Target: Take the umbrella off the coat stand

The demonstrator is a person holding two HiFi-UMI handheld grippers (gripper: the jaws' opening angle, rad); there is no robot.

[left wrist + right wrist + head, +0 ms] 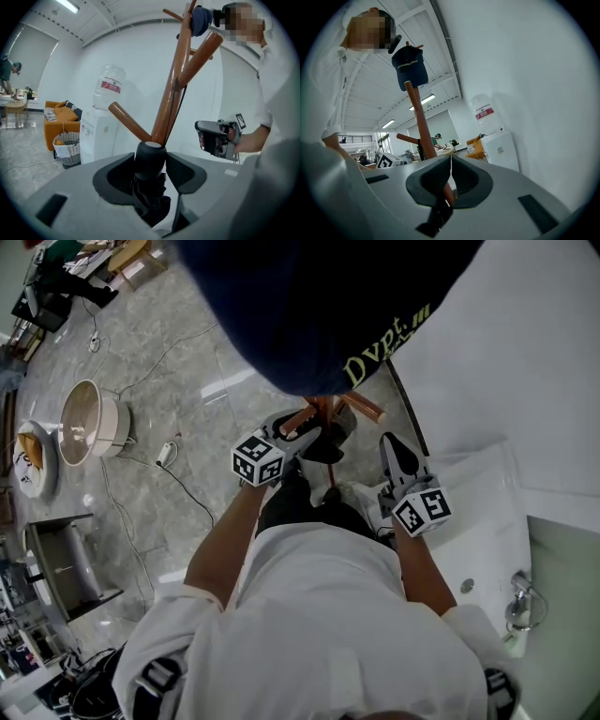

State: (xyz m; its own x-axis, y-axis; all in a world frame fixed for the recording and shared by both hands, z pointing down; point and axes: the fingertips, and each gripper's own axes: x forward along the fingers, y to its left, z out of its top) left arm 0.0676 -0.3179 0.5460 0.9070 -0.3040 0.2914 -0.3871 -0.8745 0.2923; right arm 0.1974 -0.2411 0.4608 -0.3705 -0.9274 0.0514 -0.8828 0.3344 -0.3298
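Note:
The black umbrella (328,442) hangs against the brown wooden coat stand (171,93), below its pegs. In the left gripper view its thick round handle (150,157) fills the gap between the jaws, and both pads touch it. My left gripper (151,169) is shut on that handle, pointing slightly down at the stand (323,412). My right gripper (450,171) is shut and empty, level, just right of the pole (419,124); it also shows in the head view (390,444). A navy cap (410,68) hangs on top of the stand.
A white water dispenser (105,117) stands by the wall behind the stand. An orange sofa (58,117) and a woven basket (65,145) are further left. On the floor lie cables (169,457) and a round lampshade (86,423). A white fixture with a tap (520,601) is at right.

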